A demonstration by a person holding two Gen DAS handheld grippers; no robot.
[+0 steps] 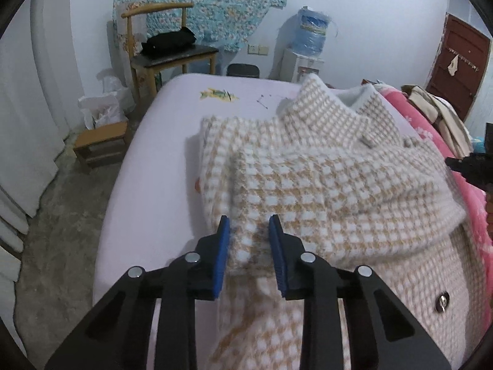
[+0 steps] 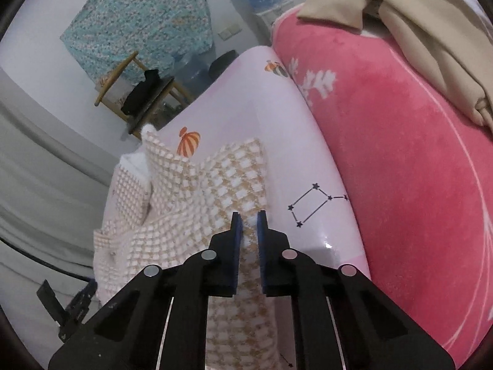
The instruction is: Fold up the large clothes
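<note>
A large beige-and-white checked coat (image 1: pixel 323 178) lies rumpled across the lilac bed sheet (image 1: pixel 148 185), its collar raised at the far end. In the left wrist view my left gripper (image 1: pixel 249 222) is at the coat's near left edge, and its blue pads (image 1: pixel 223 246) press on a bunched fold of the fabric. In the right wrist view the same coat (image 2: pixel 215 185) spreads away to the left. My right gripper (image 2: pixel 249 215) is shut on a thin edge of it, with cloth showing in the narrow gap between the pads.
A pink blanket (image 2: pixel 400 169) lies along the bed's right side with a tan garment (image 2: pixel 416 30) on top. Beyond the bed stand a wooden chair (image 1: pixel 166 46) with a black bundle, a water dispenser (image 1: pixel 308 46) and a low wooden stool (image 1: pixel 101 145). Bare floor lies to the left.
</note>
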